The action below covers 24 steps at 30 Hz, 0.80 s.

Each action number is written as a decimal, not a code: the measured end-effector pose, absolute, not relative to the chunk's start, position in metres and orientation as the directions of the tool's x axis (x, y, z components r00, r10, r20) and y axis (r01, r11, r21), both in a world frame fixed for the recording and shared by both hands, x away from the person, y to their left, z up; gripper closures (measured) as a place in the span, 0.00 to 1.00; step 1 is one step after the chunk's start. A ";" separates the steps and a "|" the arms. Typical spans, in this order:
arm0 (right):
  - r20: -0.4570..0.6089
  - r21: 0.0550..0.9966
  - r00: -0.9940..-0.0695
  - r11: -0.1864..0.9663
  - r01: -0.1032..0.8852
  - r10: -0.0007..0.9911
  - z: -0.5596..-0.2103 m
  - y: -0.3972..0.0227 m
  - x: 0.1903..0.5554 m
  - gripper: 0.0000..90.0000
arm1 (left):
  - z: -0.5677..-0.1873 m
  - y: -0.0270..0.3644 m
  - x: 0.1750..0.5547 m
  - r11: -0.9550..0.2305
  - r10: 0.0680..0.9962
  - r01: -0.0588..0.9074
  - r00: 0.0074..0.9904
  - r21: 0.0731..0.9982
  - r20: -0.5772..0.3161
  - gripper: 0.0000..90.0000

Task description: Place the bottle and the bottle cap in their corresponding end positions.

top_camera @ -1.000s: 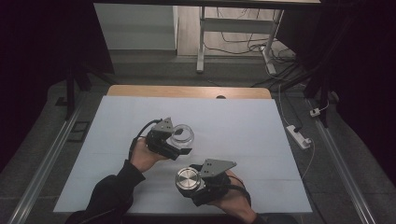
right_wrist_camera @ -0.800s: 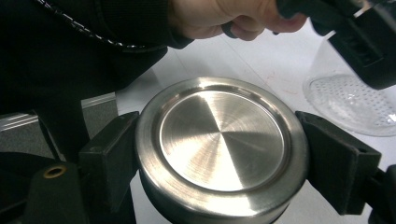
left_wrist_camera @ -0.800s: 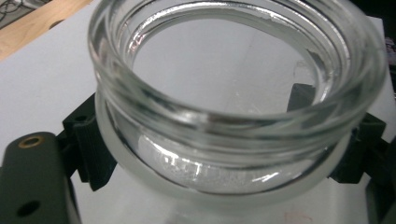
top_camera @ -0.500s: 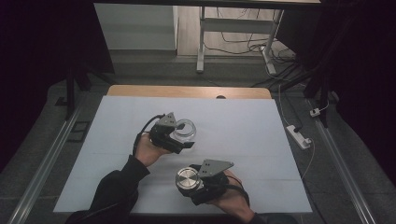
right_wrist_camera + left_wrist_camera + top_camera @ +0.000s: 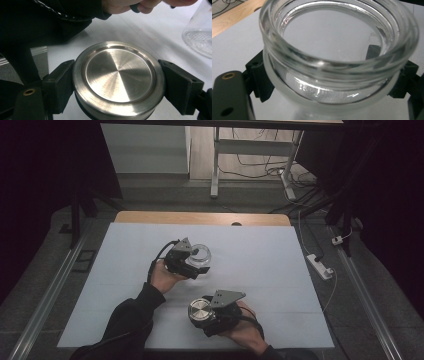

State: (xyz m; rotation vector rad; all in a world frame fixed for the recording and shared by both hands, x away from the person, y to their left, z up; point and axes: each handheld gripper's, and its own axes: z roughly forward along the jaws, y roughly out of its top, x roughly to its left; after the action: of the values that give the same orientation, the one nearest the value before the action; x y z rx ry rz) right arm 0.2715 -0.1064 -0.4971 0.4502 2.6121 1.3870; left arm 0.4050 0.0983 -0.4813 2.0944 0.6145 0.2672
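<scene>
A clear glass jar [image 5: 199,256] with an open mouth sits at the middle of the white table, gripped around its neck by my left gripper [image 5: 192,264]. In the left gripper view the jar [image 5: 337,52] looms close, and both black pads [image 5: 259,75] press on its sides below the threaded rim. My right gripper [image 5: 202,314] is shut on a round brushed-metal lid [image 5: 200,311] near the table's front edge. The right gripper view shows that lid [image 5: 118,78] flat side up, clamped between the two jaws, with the jar's base [image 5: 200,37] farther off at the upper right.
The white table [image 5: 260,265] has a wooden strip [image 5: 200,218] along its far edge. A white power strip [image 5: 320,266] lies off the table's right side. Metal frame legs and cables [image 5: 260,165] stand on the floor beyond.
The left hand has carried the jar slightly rightward and down toward the table. The right hand with the lid has sunk lower near the front edge.
</scene>
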 end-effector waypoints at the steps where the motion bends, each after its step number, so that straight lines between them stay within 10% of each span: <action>1: 0.001 0.822 -0.944 0.537 0.188 0.329 -0.500 -0.106 0.273 0.20 | -0.481 0.098 0.405 -0.464 0.521 0.324 0.853 0.825 -0.042 0.17; 24: -0.018 0.764 -0.937 0.609 0.212 0.348 -0.532 -0.094 0.296 0.20 | -0.512 0.088 0.426 -0.478 0.570 0.363 0.821 0.800 -0.033 0.17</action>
State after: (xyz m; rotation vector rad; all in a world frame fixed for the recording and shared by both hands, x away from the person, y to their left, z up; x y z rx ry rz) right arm 0.2959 -0.0940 -0.5319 0.4678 2.6673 1.2348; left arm 0.4258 0.0880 -0.5124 2.1229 0.6833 0.2981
